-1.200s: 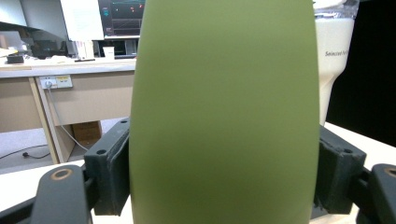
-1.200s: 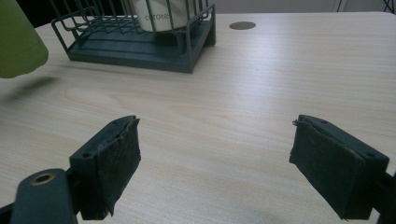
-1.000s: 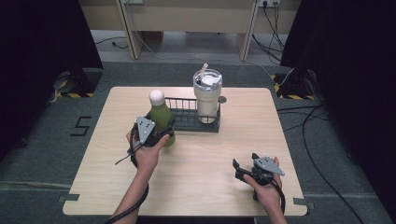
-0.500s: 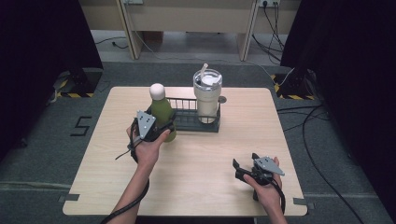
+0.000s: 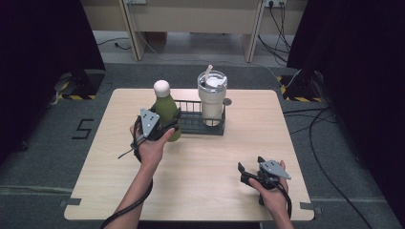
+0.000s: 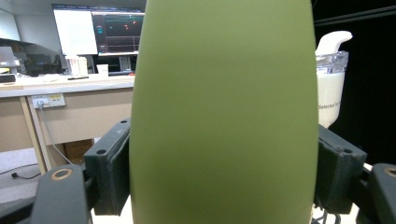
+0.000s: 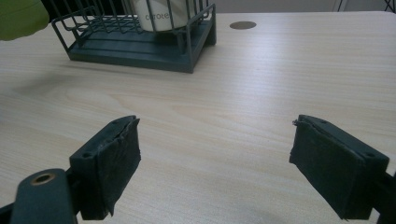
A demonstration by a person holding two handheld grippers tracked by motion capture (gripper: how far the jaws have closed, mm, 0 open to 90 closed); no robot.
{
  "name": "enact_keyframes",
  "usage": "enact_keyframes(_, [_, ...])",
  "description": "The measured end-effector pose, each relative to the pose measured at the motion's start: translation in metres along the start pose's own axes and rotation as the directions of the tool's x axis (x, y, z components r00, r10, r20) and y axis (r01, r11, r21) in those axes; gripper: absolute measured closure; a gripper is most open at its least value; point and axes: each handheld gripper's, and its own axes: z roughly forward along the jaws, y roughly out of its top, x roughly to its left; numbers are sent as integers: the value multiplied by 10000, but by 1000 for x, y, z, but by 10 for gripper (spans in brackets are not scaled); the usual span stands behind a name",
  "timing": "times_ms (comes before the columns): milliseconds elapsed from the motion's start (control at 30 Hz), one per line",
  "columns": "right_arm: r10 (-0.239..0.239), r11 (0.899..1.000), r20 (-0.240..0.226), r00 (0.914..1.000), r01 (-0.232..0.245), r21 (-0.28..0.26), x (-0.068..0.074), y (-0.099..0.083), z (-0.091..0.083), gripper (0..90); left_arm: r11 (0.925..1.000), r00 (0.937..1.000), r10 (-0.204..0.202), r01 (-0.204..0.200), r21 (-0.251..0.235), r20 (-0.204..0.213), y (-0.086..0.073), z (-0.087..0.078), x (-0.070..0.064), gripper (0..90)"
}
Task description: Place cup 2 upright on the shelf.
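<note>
gripping green bottle (image 5: 167,110) upright in left gripper (image 5: 160,128), rack (image 5: 188,125) just right of it; right gripper (image 5: 249,172) spread open, well apart.

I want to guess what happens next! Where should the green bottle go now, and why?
Probably sideways over the empty half of the wire rack, then down. The left hand-held gripper is shut on the green bottle, just left of the rack, and the cream tumbler already fills the other half. The right hand-held gripper waits open near the table's front.

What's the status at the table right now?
Left gripper shut on green bottle. Right gripper open, idle. Wire rack beside bottle, holding tumbler.
</note>
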Motion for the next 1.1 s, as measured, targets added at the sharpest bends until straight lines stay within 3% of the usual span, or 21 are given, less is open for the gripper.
enact_keyframes(1100, [84,10000,-27,10000,-84,15,-1,0,0,154,9998,9998,75,-71,-198,195,26,29,3,216])
